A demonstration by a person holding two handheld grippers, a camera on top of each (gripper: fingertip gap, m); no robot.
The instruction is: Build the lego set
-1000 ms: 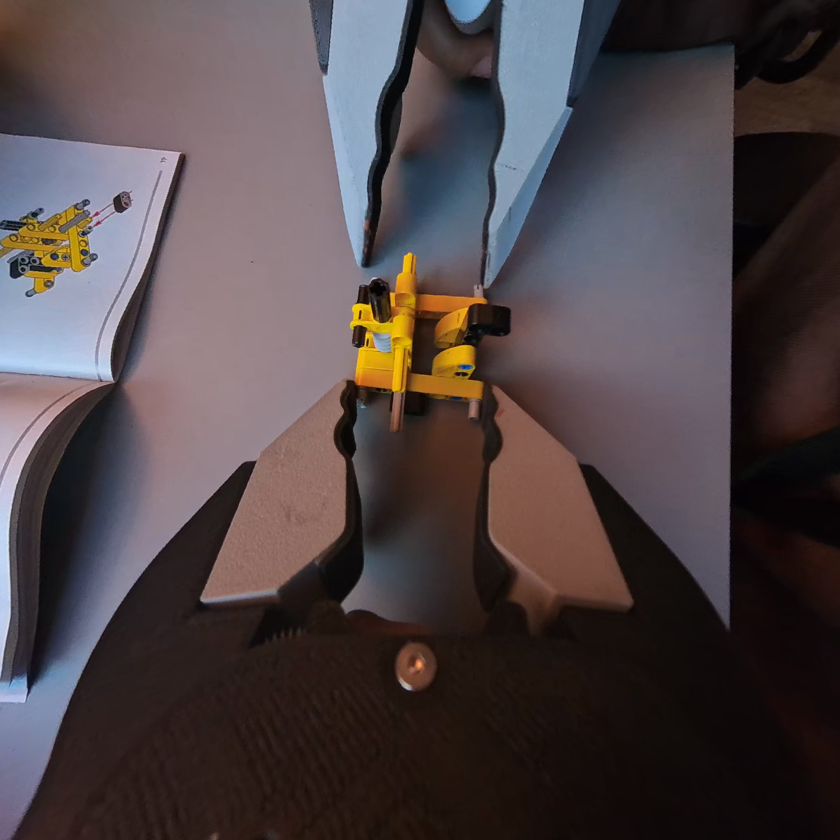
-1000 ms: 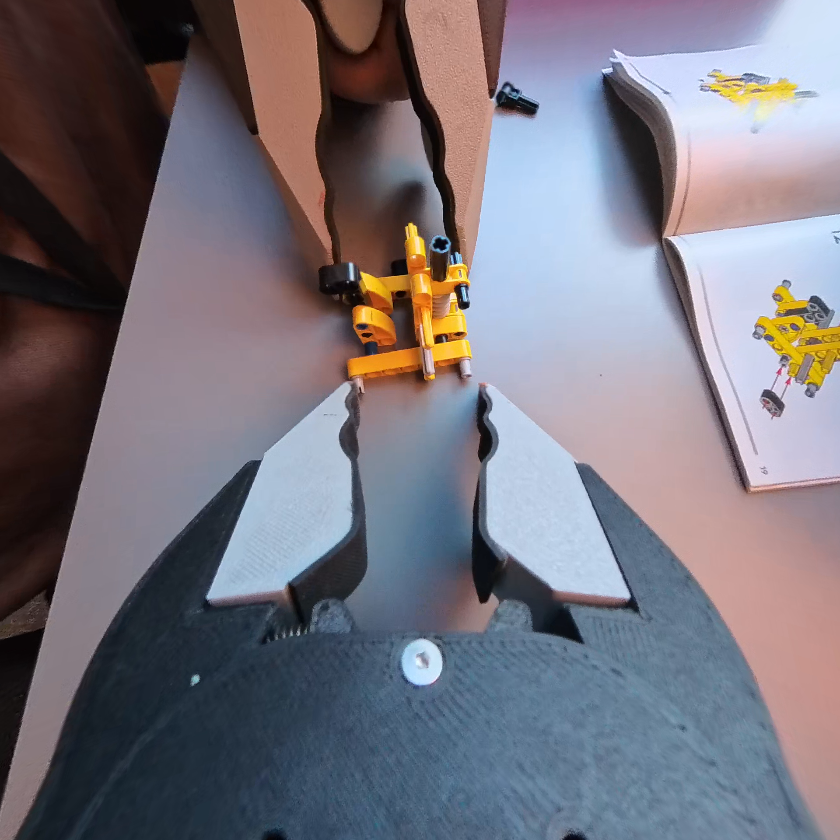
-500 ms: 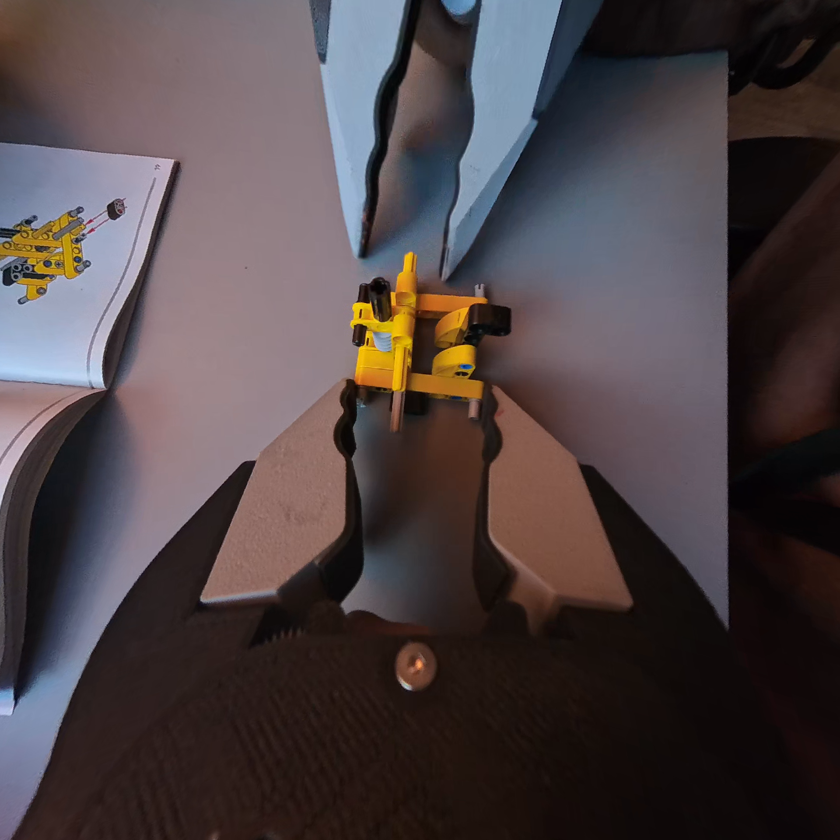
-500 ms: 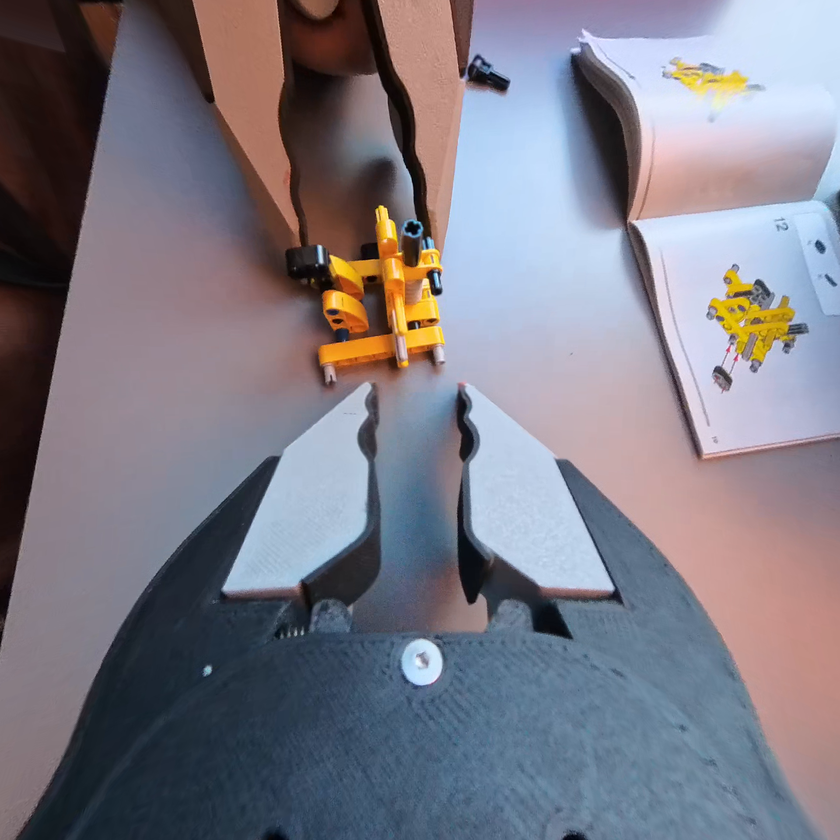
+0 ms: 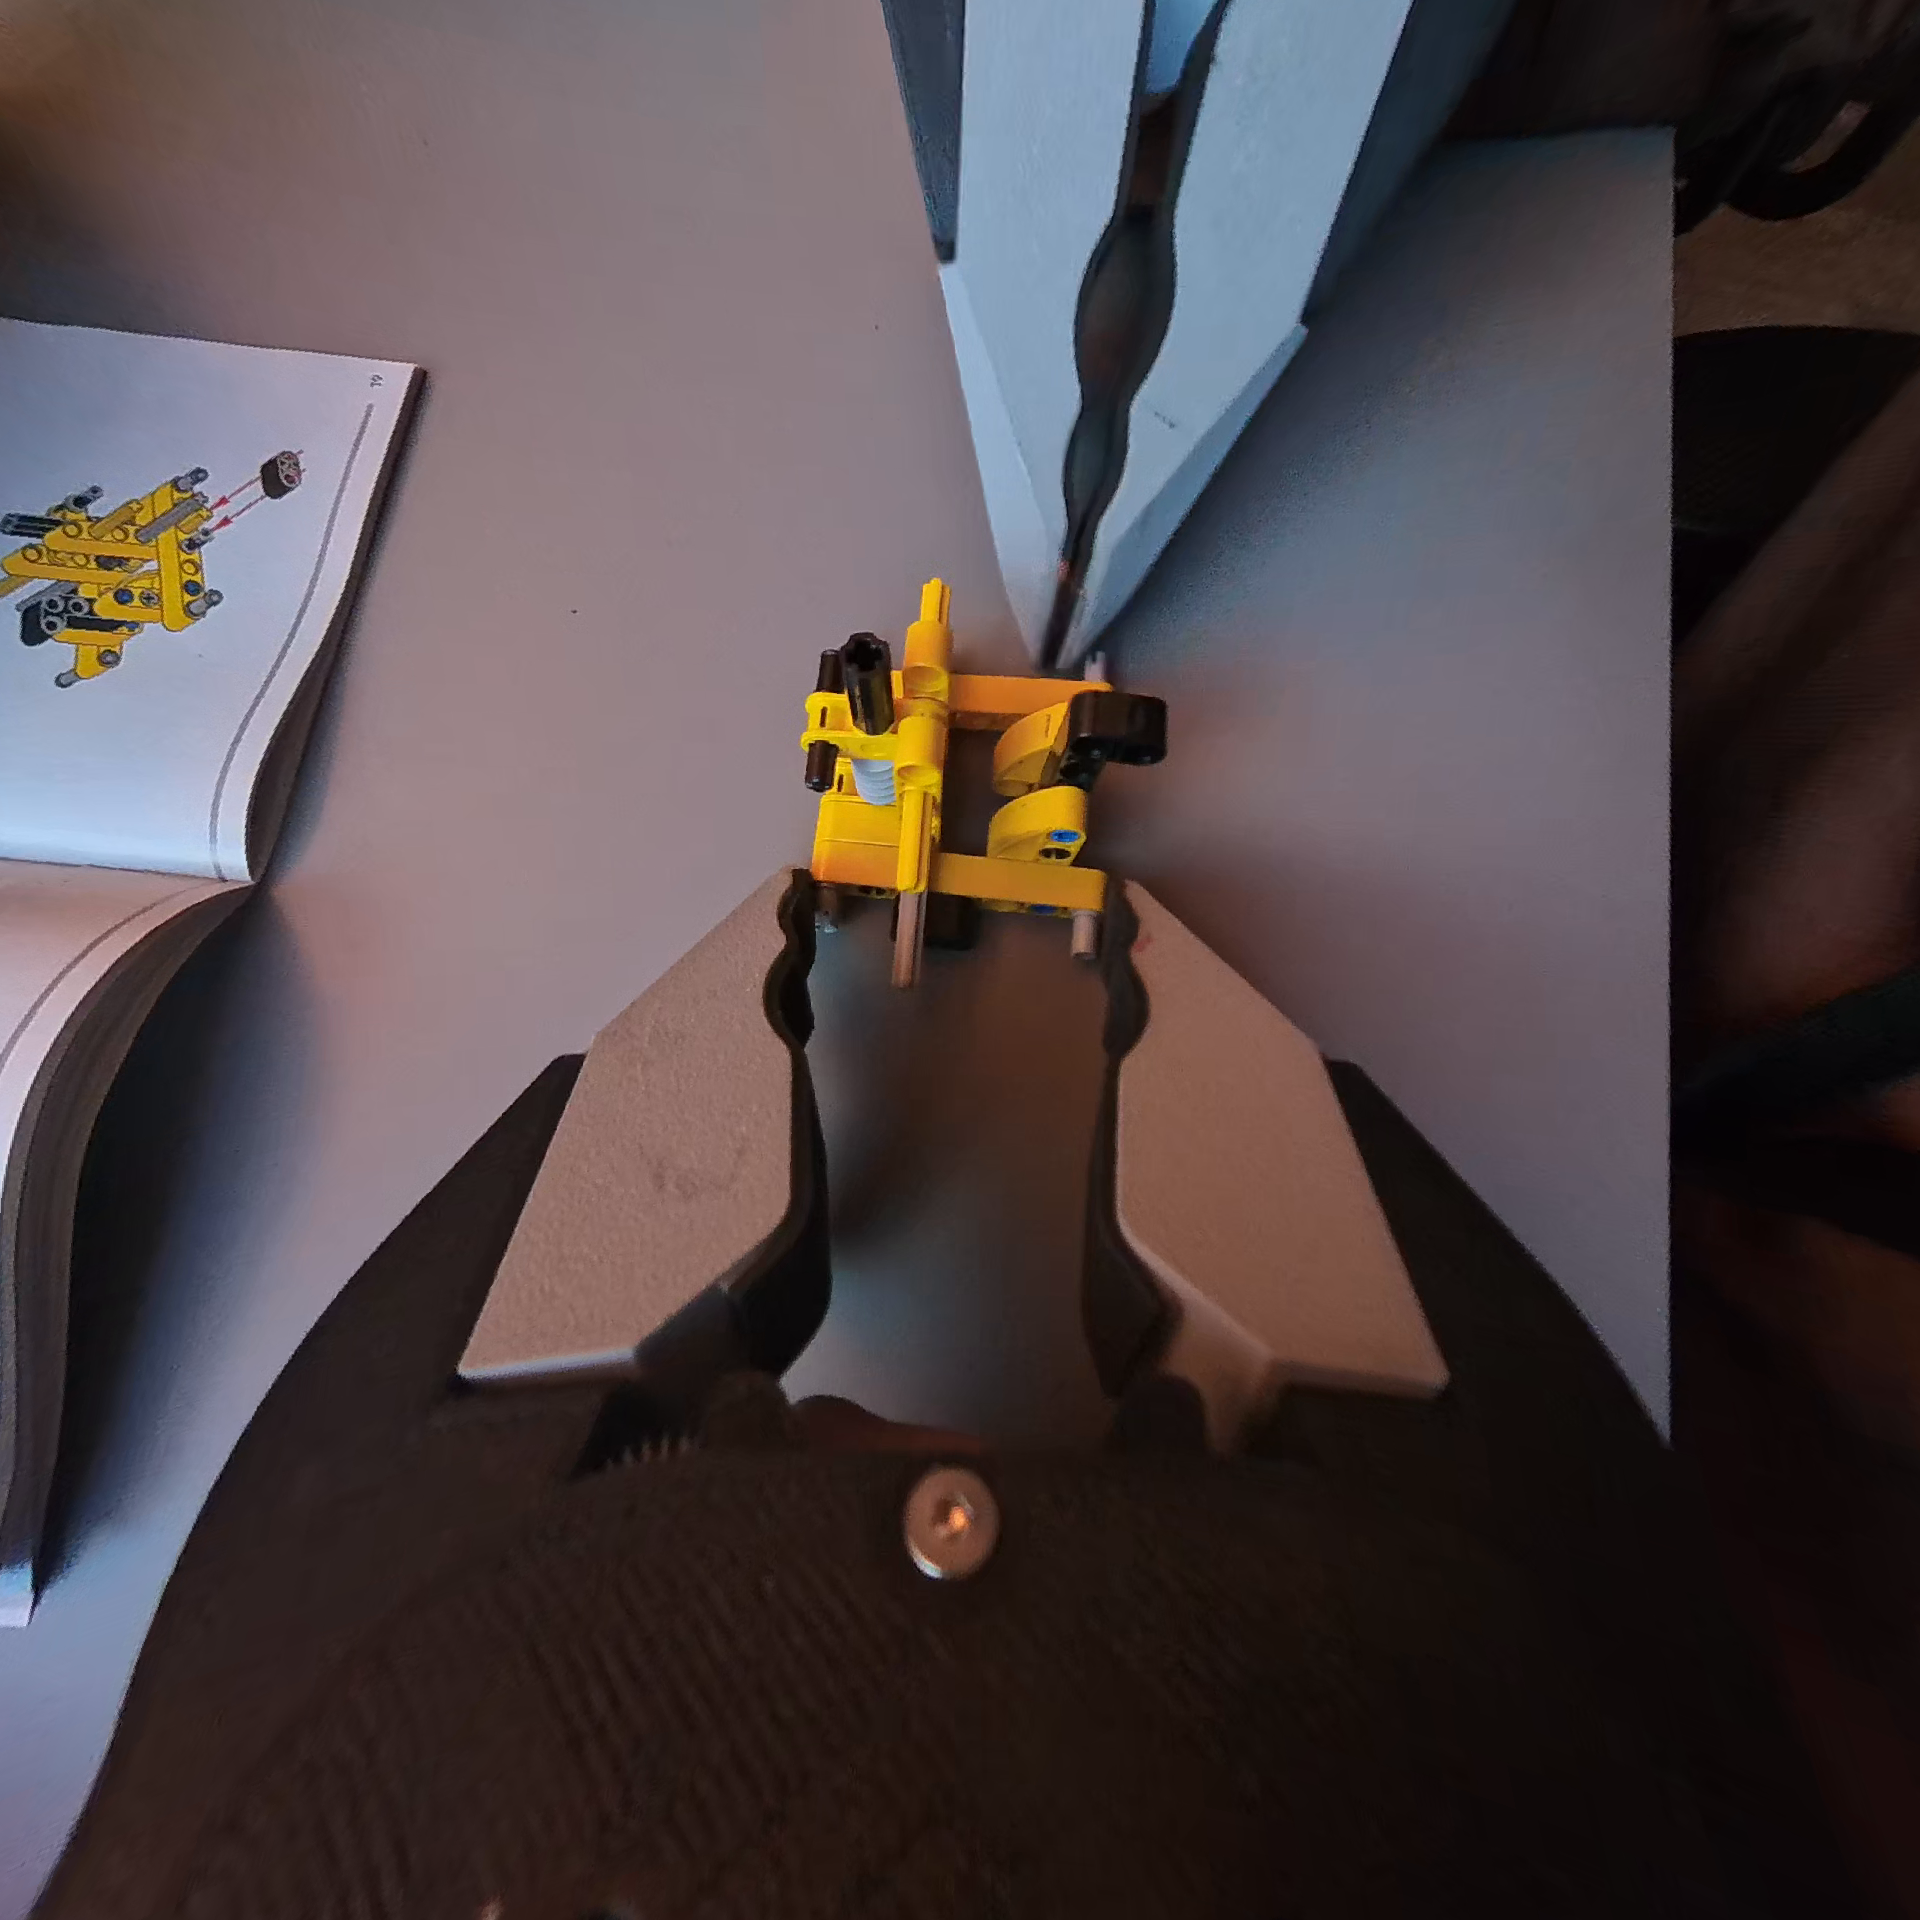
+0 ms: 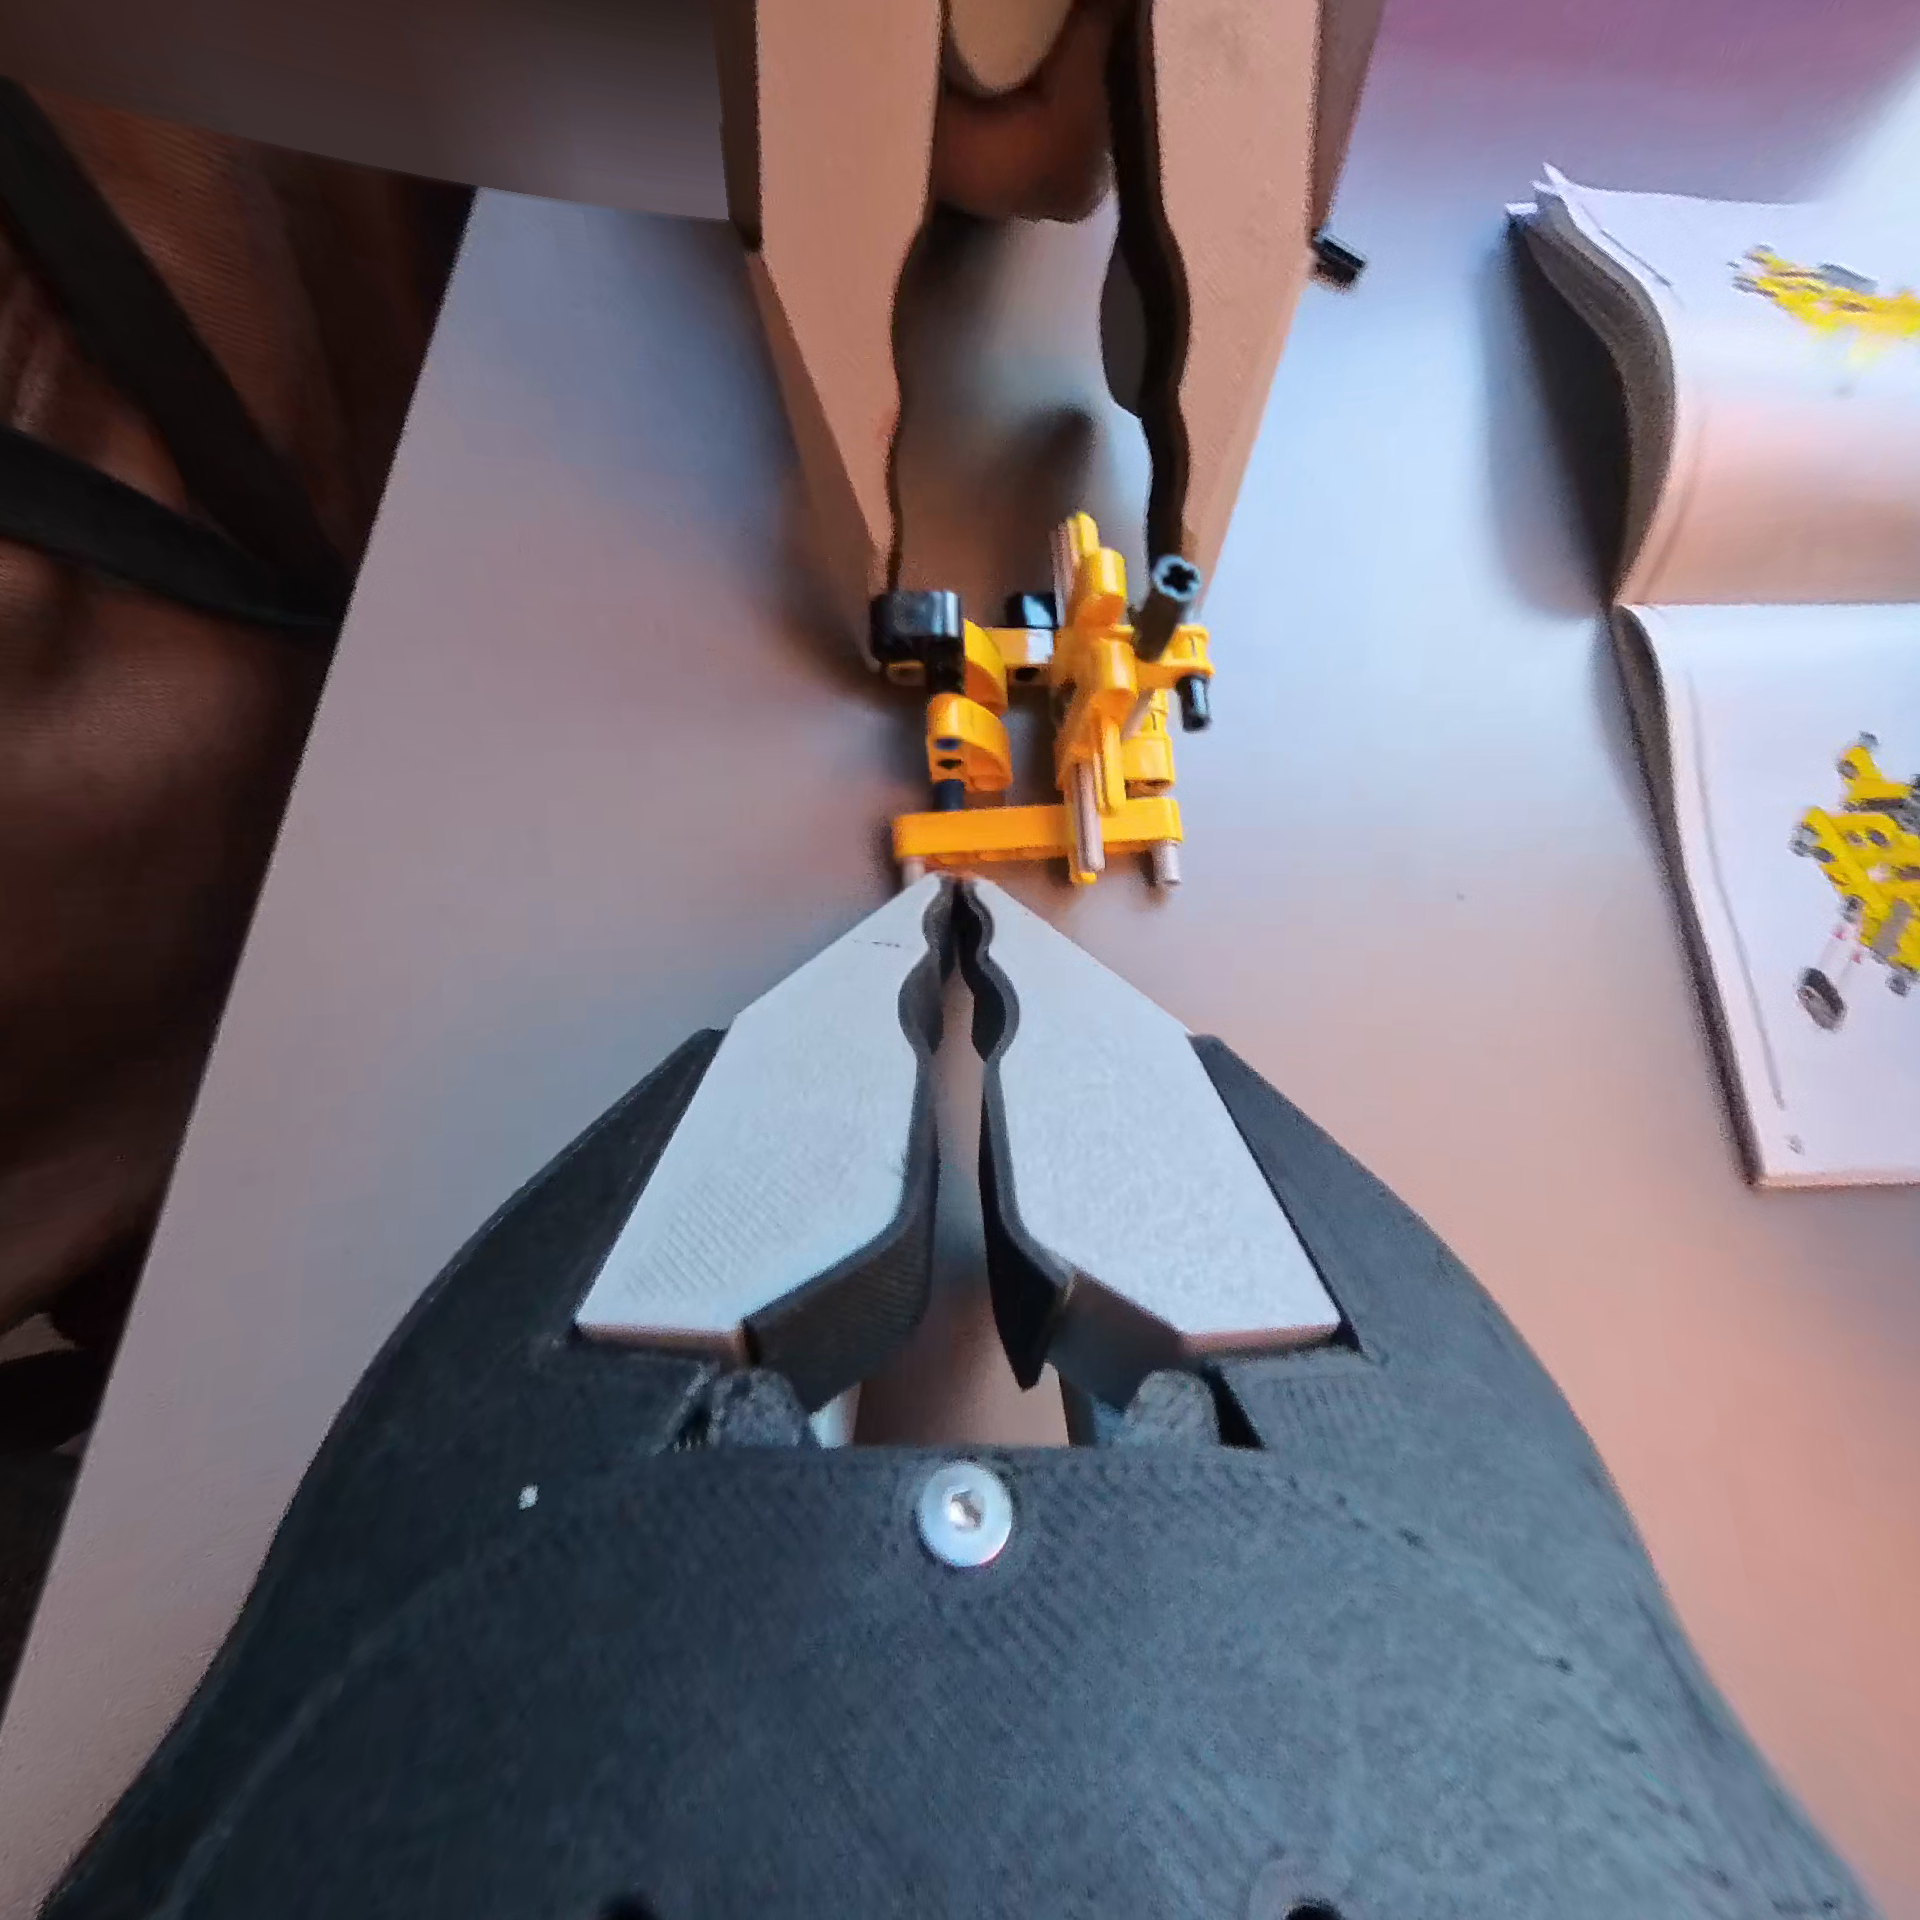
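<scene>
To steady the yellow Technic assembly, the left gripper straddles its near beam, jaws wide, while the right gripper, nearly closed, pinches a grey axle tip.

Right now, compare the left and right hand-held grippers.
The left hand-held gripper is open, while the right hand-held gripper is shut. The left's fingertips flank the yellow lego assembly at its end; the right's closed tip sits at one corner pin of the assembly's opposite end. Both rest low over the grey table, facing each other across the assembly.
</scene>
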